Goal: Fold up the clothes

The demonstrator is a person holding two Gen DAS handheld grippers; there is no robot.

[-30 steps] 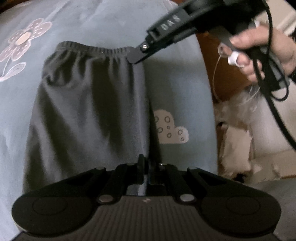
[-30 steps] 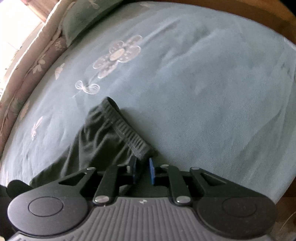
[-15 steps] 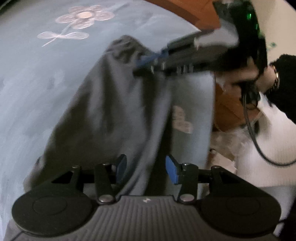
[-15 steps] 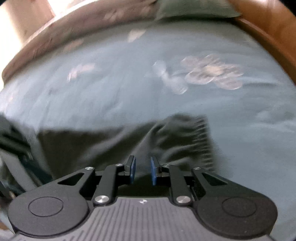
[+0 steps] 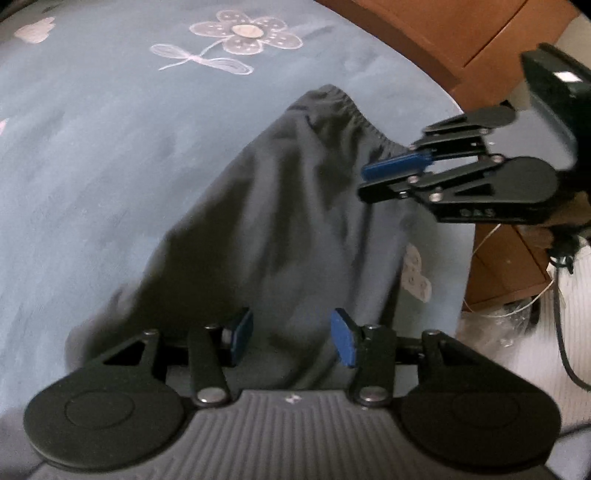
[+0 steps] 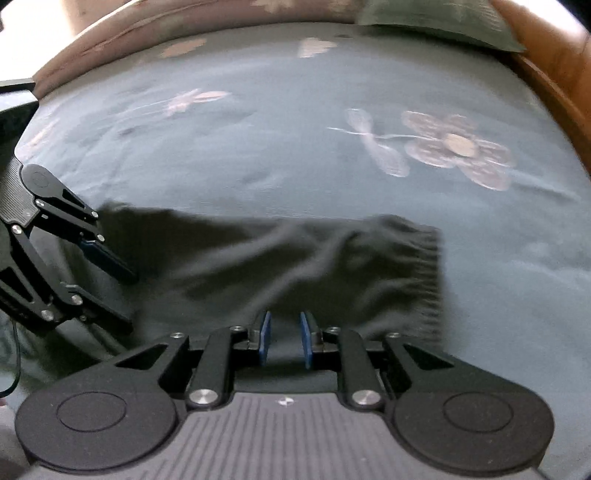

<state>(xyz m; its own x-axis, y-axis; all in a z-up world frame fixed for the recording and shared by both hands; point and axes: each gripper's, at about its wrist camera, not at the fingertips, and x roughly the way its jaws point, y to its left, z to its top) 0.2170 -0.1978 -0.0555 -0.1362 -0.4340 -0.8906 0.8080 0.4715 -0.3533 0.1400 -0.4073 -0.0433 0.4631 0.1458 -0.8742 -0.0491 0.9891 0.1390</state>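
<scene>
Bedspread under released shorts, both grippers now apart.

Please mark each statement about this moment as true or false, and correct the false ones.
1. The left claw is open over the dark garment. True.
2. The garment lies on a bare wooden table. False: it lies on a blue bedsheet.
3. The garment has a gathered elastic waistband. True.
4. The large printed flower is covered by the garment. False: the flower is uncovered, apart from the garment.
5. The right claw is at the waistband end of the garment. True.
</scene>
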